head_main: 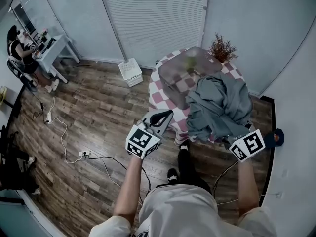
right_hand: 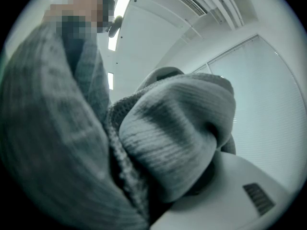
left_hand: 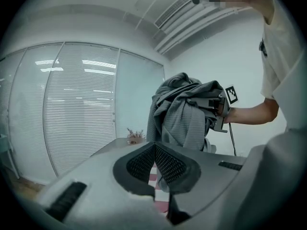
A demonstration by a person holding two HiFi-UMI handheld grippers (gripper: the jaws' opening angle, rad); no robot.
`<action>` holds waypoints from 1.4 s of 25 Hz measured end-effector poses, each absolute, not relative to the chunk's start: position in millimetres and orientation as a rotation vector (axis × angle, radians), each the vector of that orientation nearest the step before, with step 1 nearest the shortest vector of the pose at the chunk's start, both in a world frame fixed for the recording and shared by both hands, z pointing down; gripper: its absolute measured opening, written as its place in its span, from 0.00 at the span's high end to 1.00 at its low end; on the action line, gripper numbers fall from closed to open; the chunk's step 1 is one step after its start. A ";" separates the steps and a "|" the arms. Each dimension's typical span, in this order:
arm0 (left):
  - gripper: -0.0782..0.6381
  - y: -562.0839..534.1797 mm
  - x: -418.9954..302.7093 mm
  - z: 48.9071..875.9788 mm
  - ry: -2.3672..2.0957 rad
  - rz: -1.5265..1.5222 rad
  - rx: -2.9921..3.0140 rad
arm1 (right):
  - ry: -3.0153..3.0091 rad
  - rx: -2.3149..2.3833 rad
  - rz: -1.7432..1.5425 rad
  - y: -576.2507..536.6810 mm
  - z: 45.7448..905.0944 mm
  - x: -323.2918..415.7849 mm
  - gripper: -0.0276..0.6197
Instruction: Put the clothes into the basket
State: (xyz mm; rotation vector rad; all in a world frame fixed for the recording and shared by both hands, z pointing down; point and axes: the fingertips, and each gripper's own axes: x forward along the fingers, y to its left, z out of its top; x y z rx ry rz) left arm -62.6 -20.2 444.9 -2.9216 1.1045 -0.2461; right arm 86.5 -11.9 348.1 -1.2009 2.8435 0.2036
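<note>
Garment in carry, not yet binned

1. left gripper: nearest item, held low in front of the person at the near edge of the table. Its jaws are pressed together at the tips with nothing between them. It is spare for the moment.
2. right gripper: pinching a bunched fold of the grey garment, and cloth fills the right gripper view.
3. Grey garment: held up in a loose heap over the right side of the table, with folds hanging. It is in no container.
4. Step, as judged: the carry. The garment is lifted and the drop has not been made.
5. Next move, as judged: take the bundle away from the person and to their left, over the clear bin. Lower it until the bulk sits below the rim, then spread the right jaws. Hanging folds may drape over the rim, and the free left gripper could tuck them in.
6. Clear bin: stands on the checked tablecloth just beyond the garment. Its contents cannot be told.
7. dried plant: just behind the bin and likely to be brushed by a wide swing.
8. white slatted crate: on the floor by the blinds. It could equally be the basket meant, though the bin is nearer.
9. Far left: desk, seated person and floor cables, all well apart from the path.
</note>
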 end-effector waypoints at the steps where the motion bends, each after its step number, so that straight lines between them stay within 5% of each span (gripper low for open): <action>1: 0.87 -25.5 -64.9 445.4 1.120 -0.243 -2.921 | 2.835 -1.201 0.203 -19.7 344.9 87.9 0.64; 35: 0.87 -245.3 -49.3 413.0 1.189 -0.272 -2.916 | 2.772 -1.114 0.225 -255.5 283.7 94.2 0.64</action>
